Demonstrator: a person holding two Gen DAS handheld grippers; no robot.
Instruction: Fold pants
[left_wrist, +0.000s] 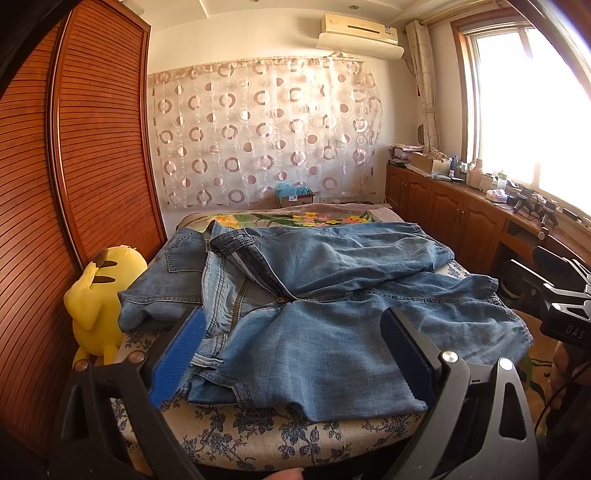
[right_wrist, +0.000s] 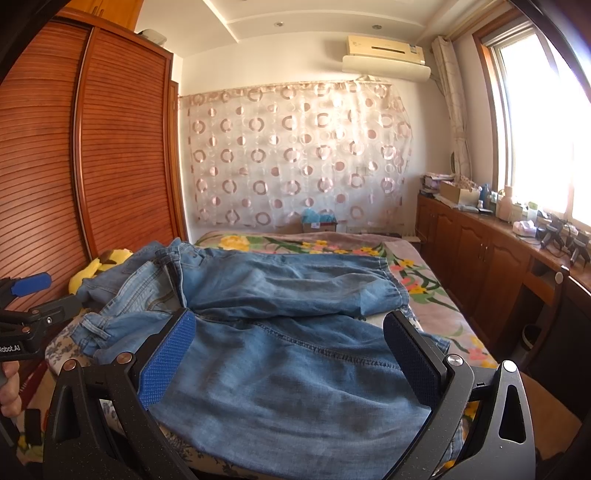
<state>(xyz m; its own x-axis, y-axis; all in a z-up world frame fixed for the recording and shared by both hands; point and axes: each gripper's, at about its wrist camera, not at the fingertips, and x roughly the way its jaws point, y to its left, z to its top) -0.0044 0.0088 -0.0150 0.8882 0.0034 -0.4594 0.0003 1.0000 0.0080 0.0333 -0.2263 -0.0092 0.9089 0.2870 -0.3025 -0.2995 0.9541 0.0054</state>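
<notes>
Two wide-spread claws frame one pair of blue denim pants (left_wrist: 314, 306) lying rumpled on a cushion with a blue floral print (left_wrist: 258, 432), at the near end of a bed (right_wrist: 424, 295). Seen from the left wrist, the left gripper (left_wrist: 291, 354) hovers just over the near edge of the denim, at the waistband end: the open fly and zipper lie just ahead of its fingers, and both legs stretch away to the right. Its blue ribbed pads (left_wrist: 179, 358) stand far apart, holding nothing; whether they graze the cloth cannot be told.

From the right wrist, the right gripper (right_wrist: 291, 354) sits over the nearer leg, a stitched seam running across between its fingers. Its pads (right_wrist: 168, 360) are equally spread and empty.

Readable writing is scarce. The right gripper's body, at the edge of the left view, shows "DAS". The left gripper's body (right_wrist: 22, 332), at the edge of the right view, reads "Robot.AI", and a hand (right_wrist: 9, 387) holds it from below.

Beside the pants' waist end, against a slatted wooden wardrobe (left_wrist: 92, 147), sits a yellow plush toy (left_wrist: 96, 295).
</notes>
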